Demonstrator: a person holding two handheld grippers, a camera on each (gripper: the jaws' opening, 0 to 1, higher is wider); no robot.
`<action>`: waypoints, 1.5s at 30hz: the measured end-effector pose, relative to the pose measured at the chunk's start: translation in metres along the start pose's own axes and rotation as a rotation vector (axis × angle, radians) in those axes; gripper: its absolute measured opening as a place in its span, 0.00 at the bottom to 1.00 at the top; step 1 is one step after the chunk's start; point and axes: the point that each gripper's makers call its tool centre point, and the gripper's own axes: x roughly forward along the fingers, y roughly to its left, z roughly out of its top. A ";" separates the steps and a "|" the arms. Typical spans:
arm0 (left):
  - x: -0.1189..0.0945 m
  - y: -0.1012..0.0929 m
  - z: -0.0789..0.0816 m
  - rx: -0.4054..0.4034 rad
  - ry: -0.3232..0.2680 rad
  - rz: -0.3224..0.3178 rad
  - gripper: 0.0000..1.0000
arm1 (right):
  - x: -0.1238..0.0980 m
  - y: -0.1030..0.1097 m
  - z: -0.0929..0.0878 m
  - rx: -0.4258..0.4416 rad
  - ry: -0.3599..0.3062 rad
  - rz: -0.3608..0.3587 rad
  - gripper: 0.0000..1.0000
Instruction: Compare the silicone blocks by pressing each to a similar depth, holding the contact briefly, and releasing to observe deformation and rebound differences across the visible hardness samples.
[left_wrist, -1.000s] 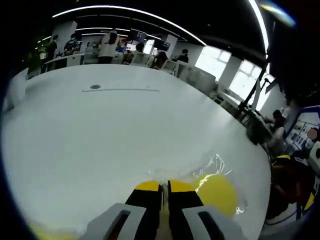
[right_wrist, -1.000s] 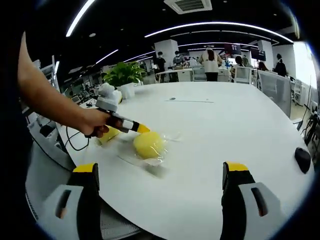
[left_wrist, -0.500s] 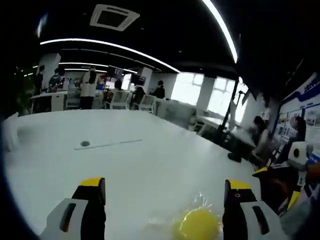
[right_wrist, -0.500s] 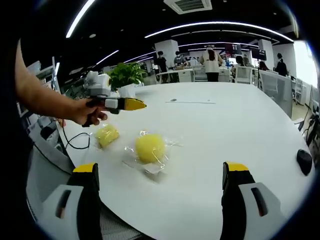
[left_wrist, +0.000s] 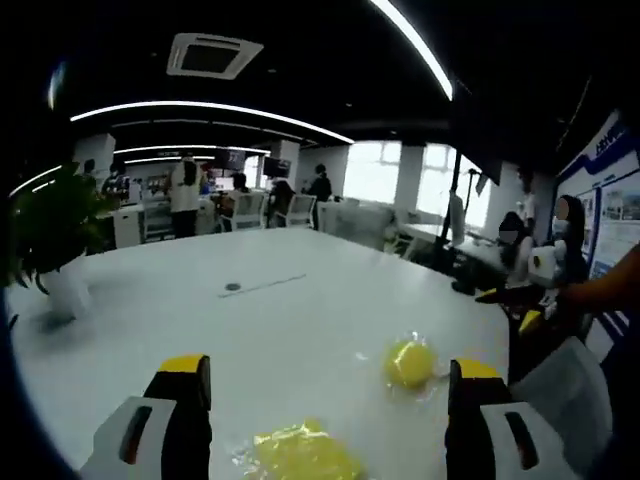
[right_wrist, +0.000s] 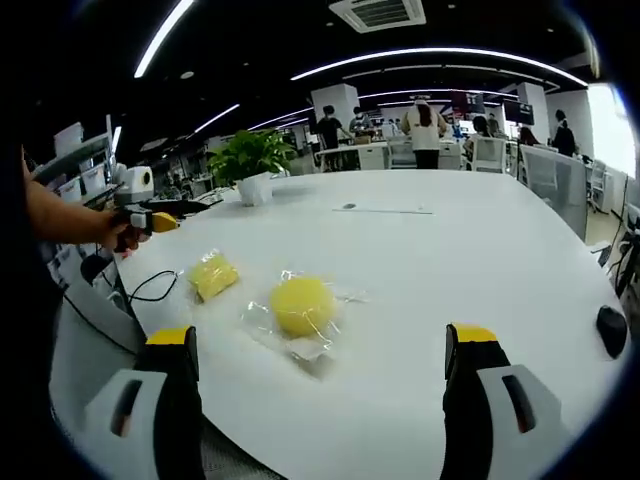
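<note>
Here my left gripper (left_wrist: 320, 420) and right gripper (right_wrist: 320, 400) both gape wide, holding nothing; the bagged yellow ball (right_wrist: 302, 305) and yellow block (right_wrist: 213, 274) lie apart on the white table (right_wrist: 480, 250).

**My rig up close**

My left gripper (left_wrist: 325, 420) shows two black jaws capped with yellow tips, each backed by a light grey housing with a dark slot cut into it. My right gripper (right_wrist: 320, 400) is built the same: black jaws, yellow caps, grey slotted housings. Seen from my right gripper view, the left tool carries a white box above a black body with a yellow tip, held in a bare hand (right_wrist: 112, 232).
</note>
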 end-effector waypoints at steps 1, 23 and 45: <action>-0.014 0.008 -0.005 -0.028 -0.002 0.028 1.00 | 0.000 0.001 0.000 0.001 0.001 0.000 0.96; -0.156 0.053 -0.055 -0.071 0.065 0.265 1.00 | -0.020 0.011 -0.017 -0.014 0.019 -0.012 0.96; -0.121 0.040 -0.042 -0.019 0.042 0.191 1.00 | -0.011 0.022 -0.017 -0.016 0.041 -0.057 0.96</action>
